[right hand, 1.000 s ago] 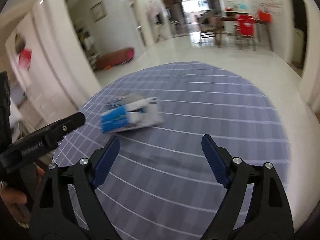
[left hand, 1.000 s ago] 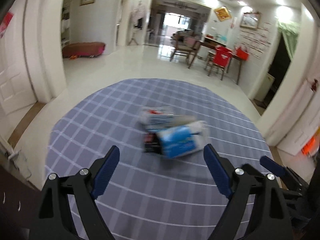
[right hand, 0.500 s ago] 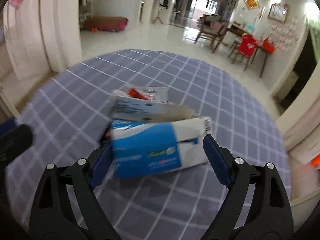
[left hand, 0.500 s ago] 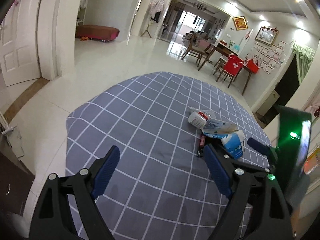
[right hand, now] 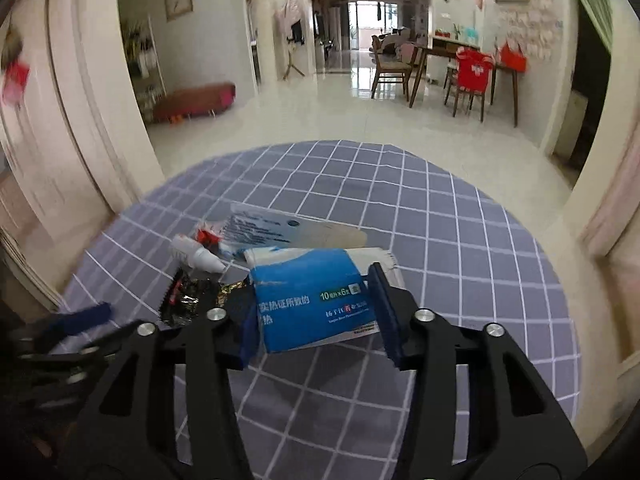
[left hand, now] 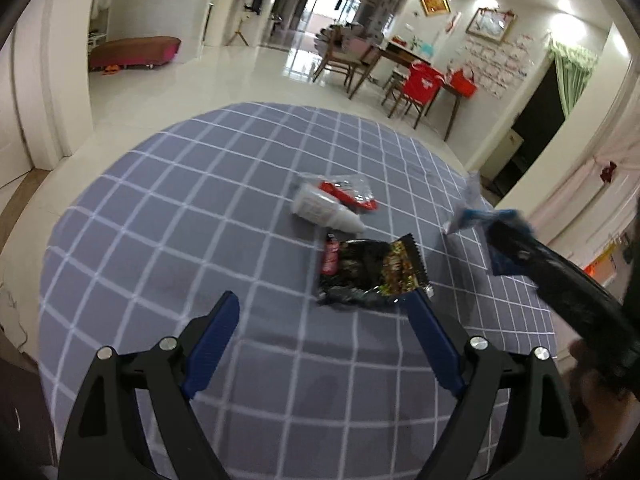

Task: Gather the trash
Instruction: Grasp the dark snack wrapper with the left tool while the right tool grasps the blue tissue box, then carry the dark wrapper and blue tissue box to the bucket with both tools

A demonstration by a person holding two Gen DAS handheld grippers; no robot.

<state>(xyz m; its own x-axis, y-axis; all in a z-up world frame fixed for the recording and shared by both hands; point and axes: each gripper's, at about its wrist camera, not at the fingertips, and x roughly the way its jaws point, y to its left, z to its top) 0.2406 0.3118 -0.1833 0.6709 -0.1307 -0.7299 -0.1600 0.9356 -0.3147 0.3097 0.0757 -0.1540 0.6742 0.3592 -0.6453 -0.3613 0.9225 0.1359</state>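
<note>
My right gripper (right hand: 316, 316) is shut on a blue and white medicine box (right hand: 312, 296) and holds it above the checked tablecloth (right hand: 460, 264); the box also shows blurred at the right of the left wrist view (left hand: 476, 216). On the cloth lie a dark snack wrapper (left hand: 372, 276), a small white bottle (left hand: 324, 210) and a clear wrapper with red print (left hand: 348, 192). A flat blue-printed carton (right hand: 280, 228) lies behind the box in the right wrist view. My left gripper (left hand: 324, 340) is open and empty, just short of the snack wrapper.
The round table (left hand: 160, 240) stands in a tiled hall. White door frames (left hand: 52, 92) rise at the left. A dining table with red chairs (left hand: 424, 84) stands far behind. The right gripper's body (left hand: 560, 280) reaches in at the right.
My right gripper has closed on the blue and white box and lifted it off the pile, uncovering the dark snack wrapper. My left gripper has swung right, toward the trash.
</note>
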